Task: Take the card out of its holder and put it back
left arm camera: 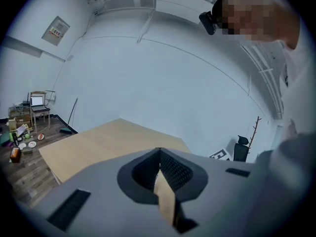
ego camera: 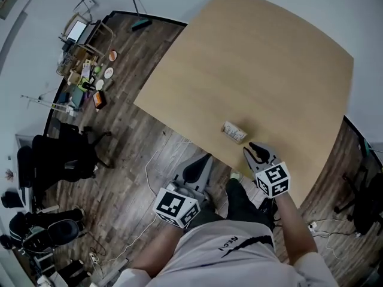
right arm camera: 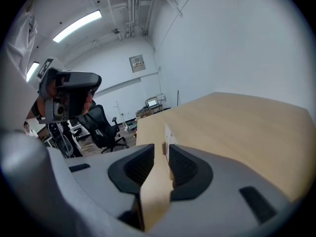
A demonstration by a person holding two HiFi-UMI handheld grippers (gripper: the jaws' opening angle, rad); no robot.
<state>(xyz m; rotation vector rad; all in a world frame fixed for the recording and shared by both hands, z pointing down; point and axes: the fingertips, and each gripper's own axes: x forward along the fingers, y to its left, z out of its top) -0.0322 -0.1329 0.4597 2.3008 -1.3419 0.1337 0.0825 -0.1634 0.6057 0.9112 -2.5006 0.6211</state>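
Bright, even light from ceiling strips (right arm camera: pixel 76 26); fisheye edges darken and blur.

— What's around the pale wooden surface (ego camera: pixel 263 58)?
— A dark plank floor (ego camera: pixel 131 160), with thin cables (ego camera: pixel 149 169) trailing over it. A black chair (ego camera: pixel 66 154) stands well to the left.
— And further back?
— A laptop (ego camera: pixel 78 30), screen lit, sits on a rack (ego camera: pixel 72 55). Plates (ego camera: pixel 109 72) lie on the floor just beside it, and a broom (ego camera: pixel 141 23) stands by the wall.
— Anything on the walls?
— A framed sign (left arm camera: pixel 56 31), high up. A bare coat stand (left arm camera: pixel 254 132) is near another wall.
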